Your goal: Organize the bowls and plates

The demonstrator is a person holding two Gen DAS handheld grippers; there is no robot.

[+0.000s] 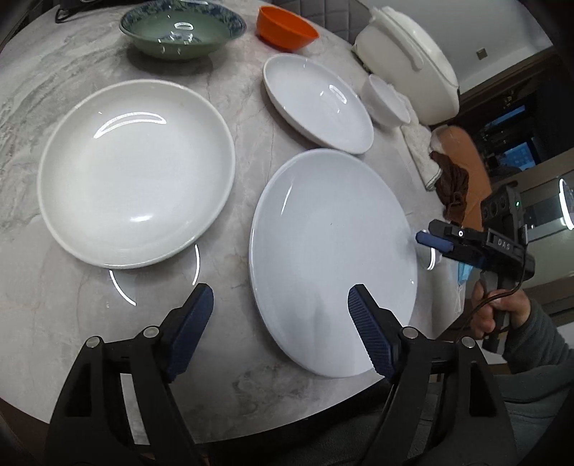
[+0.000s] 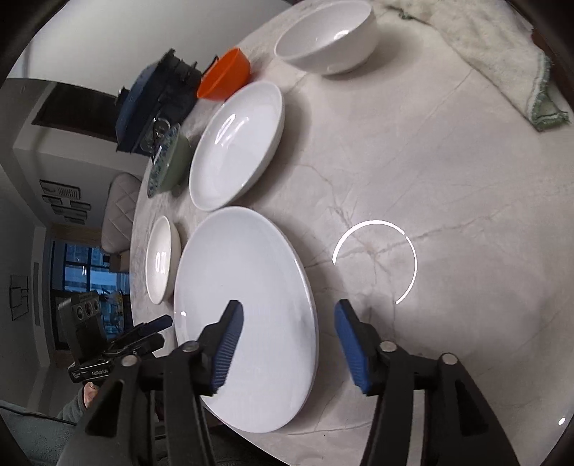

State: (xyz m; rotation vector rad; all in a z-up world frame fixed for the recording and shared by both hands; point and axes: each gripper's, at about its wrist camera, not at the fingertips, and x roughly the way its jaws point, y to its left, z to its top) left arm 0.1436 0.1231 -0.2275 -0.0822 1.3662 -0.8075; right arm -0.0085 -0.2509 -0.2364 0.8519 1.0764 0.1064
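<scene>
The large flat white plate (image 1: pixel 333 261) lies at the near edge of the marble tabletop (image 1: pixel 222 387), and its near rim seems to reach a little over that edge. The right gripper (image 2: pixel 288 333) stands over this plate's right rim with the jaws open: one blue finger is above the plate, the other above bare marble, and neither visibly touches it. The left gripper (image 1: pixel 281 315) is also open and holds nothing; its right finger is over the plate's near-left rim, its left finger over bare tabletop.

To the left lies a deep white plate (image 1: pixel 136 172), close to the flat one but apart. Behind the flat plate is a smaller white plate (image 1: pixel 317 102), with a small white bowl (image 1: pixel 385 100) just beside it. At the far edge stand a green bowl (image 1: pixel 183 30) and an orange bowl (image 1: pixel 287 27).

A wide bare part of the tabletop is open on the right of the flat plate. A white towel (image 2: pixel 502 71) lies near the right edge. A white lidded pot (image 1: pixel 409 61) is partly cut by the picture's border.
</scene>
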